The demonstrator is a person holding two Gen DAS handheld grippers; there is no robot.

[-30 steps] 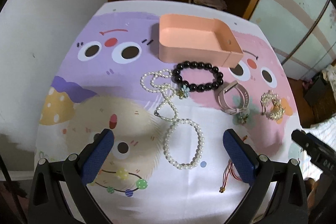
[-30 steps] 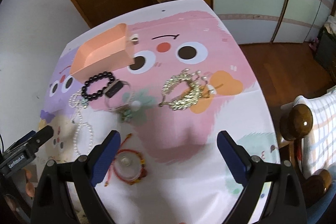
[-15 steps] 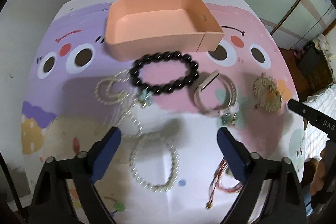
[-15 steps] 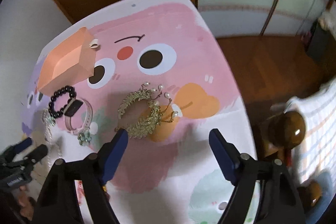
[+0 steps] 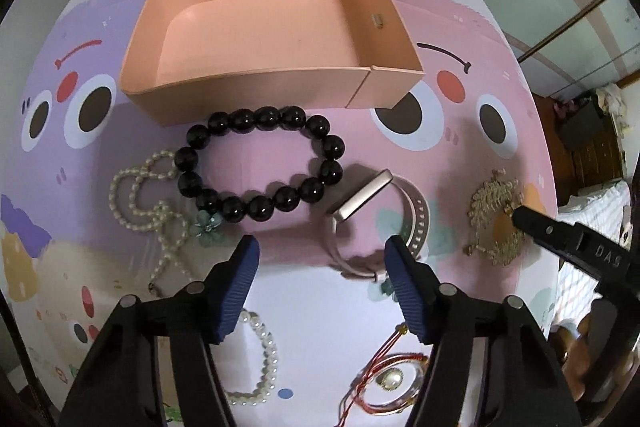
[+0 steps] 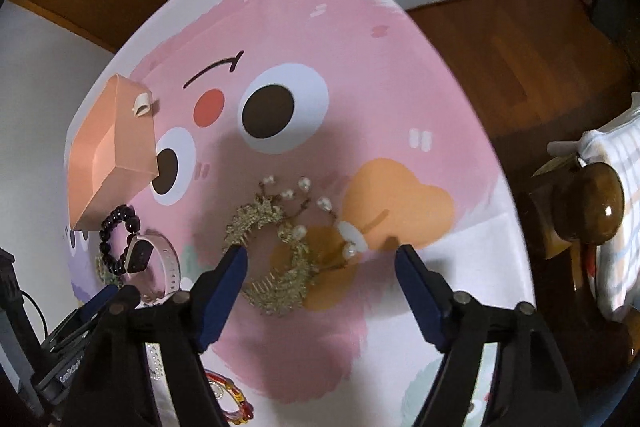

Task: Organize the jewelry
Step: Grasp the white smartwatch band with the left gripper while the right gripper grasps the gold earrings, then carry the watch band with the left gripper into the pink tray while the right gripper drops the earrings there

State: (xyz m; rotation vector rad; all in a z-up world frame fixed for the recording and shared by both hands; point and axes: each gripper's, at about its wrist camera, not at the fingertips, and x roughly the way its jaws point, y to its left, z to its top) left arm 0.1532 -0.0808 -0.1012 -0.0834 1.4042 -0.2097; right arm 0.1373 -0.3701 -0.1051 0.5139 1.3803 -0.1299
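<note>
An empty pink box (image 5: 260, 39) stands at the far side of the cartoon tablecloth. A black bead bracelet (image 5: 260, 167) lies just before it. My left gripper (image 5: 322, 267) is open, low over the cloth, just short of the bracelet and beside a pink wristband (image 5: 376, 223). A pearl necklace (image 5: 160, 203) lies to the left. My right gripper (image 6: 320, 267) is open, straddling a gold leaf hair comb with pearls (image 6: 280, 247). The box (image 6: 108, 155), bracelet (image 6: 116, 239) and wristband (image 6: 156, 263) show at left in the right wrist view.
A red cord bracelet with a round charm (image 5: 388, 383) lies near the table's front edge. The right gripper's finger (image 5: 568, 247) shows at right beside the gold comb (image 5: 496, 223). A wooden chair post (image 6: 588, 203) and wood floor lie beyond the table's right edge.
Both grippers moved forward and down toward the table. The left one closed in on the black bracelet and wristband, and narrowed somewhat. The right one now straddles the gold comb.
</note>
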